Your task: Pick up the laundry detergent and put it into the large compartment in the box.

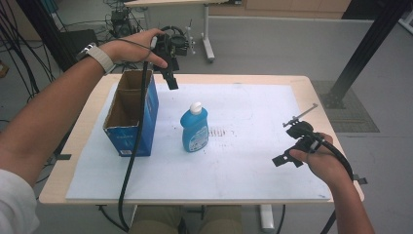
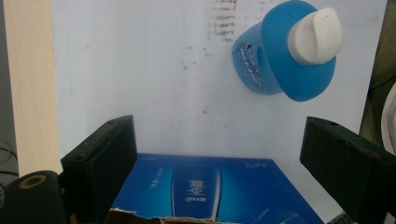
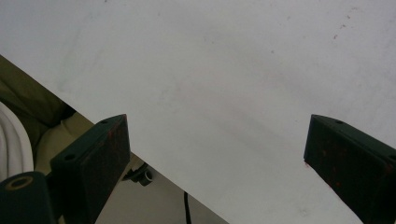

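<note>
I am holding the left gripper aloft at eleven o'clock, jaws spread wide on nothing, above the blue box. The blue bottle is standing upright mid-table. The right gripper, jaws apart, is hovering at four o'clock.

blue box and bottle crowd mat's left; narrow gap between, probably passable; right half free.

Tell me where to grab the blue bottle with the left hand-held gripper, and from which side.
Grip the blue bottle just under its white cap, coming down from above. It stands upright beside the open cardboard box, and it narrows toward the cap, so that part likely fits best between the open jaws of the left hand-held gripper, which hangs above the table's far edge.
</note>
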The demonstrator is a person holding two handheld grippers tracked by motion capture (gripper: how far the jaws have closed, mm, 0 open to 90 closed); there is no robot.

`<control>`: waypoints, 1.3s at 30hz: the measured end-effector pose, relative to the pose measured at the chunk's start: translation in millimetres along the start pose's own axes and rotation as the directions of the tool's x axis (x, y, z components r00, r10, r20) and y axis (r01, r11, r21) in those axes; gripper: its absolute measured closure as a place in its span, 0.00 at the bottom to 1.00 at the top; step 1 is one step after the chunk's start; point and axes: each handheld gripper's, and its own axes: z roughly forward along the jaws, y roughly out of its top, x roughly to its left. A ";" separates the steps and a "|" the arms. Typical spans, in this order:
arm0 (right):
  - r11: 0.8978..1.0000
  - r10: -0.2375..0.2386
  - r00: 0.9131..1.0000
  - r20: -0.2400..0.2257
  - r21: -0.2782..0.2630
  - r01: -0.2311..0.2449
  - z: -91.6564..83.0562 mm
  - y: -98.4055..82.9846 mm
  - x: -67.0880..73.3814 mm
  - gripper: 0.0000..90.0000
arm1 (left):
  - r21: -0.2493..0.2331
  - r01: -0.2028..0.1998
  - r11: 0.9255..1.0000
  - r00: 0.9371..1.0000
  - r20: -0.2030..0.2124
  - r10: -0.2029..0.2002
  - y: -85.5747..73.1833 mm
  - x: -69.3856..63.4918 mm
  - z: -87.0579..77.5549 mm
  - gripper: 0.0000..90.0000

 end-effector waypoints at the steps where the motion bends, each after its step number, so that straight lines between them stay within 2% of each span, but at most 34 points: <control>1: 1.000 0.000 1.000 -0.001 0.003 0.000 0.1 0.4 0.1 0.08 | 0.003 -0.001 1.000 1.000 -0.002 0.001 0.4 -0.3 -0.3 0.11; 11: 1.000 -0.010 1.000 -0.003 0.006 0.010 -0.5 2.0 1.3 0.08 | -0.002 0.000 1.000 1.000 -0.005 0.000 -1.2 -1.6 -1.9 0.11; 12: 0.999 -0.044 0.999 -0.003 0.000 0.044 0.0 2.0 -0.8 0.08 | -0.002 0.003 1.000 1.000 -0.004 -0.003 -1.1 -1.7 -1.8 0.10; 19: 0.999 -0.040 0.999 -0.001 -0.002 0.040 0.7 3.8 -1.3 0.08 | 0.007 0.024 1.000 1.000 0.007 -0.024 1.2 -1.5 -3.7 0.08; 25: 0.999 -0.034 0.999 -0.003 0.002 0.034 2.9 3.7 -0.6 0.08 | 0.013 0.080 0.997 0.997 0.004 -0.080 2.0 -4.4 -5.8 0.07; 26: 1.000 -0.017 1.000 -0.005 0.004 0.017 2.9 3.4 0.2 0.08 | 0.013 0.088 0.996 0.996 0.006 -0.088 2.4 -5.0 -7.2 0.07; 27: 0.999 -0.036 0.999 -0.003 0.001 0.036 3.0 3.0 -1.2 0.08 | 0.013 0.096 0.995 0.995 0.006 -0.096 2.6 -5.9 -8.2 0.07; 29: 0.999 -0.036 0.999 -0.003 0.001 0.036 2.7 2.6 -1.4 0.08 | 0.024 0.115 0.993 0.993 0.009 -0.115 4.9 -7.3 -9.5 0.07; 31: 0.999 -0.040 0.999 -0.004 0.000 0.040 2.2 2.4 -1.7 0.08 | 0.033 0.113 0.993 0.994 -0.001 -0.113 7.5 -10.6 -10.6 0.07; 35: 0.999 -0.043 0.999 -0.004 -0.003 0.043 1.8 1.6 -1.2 0.08 | 0.047 0.149 0.988 0.989 0.014 -0.150 11.7 -12.3 -11.9 0.08; 37: 0.999 -0.044 0.999 -0.005 -0.003 0.044 1.5 1.0 -1.0 0.08 | 0.062 0.175 0.983 0.984 0.022 -0.177 14.6 -12.7 -11.6 0.09; 39: 0.999 -0.043 0.999 -0.005 -0.005 0.043 1.5 0.4 -0.8 0.08 | 0.070 0.184 0.981 0.982 0.026 -0.186 16.2 -14.2 -11.4 0.09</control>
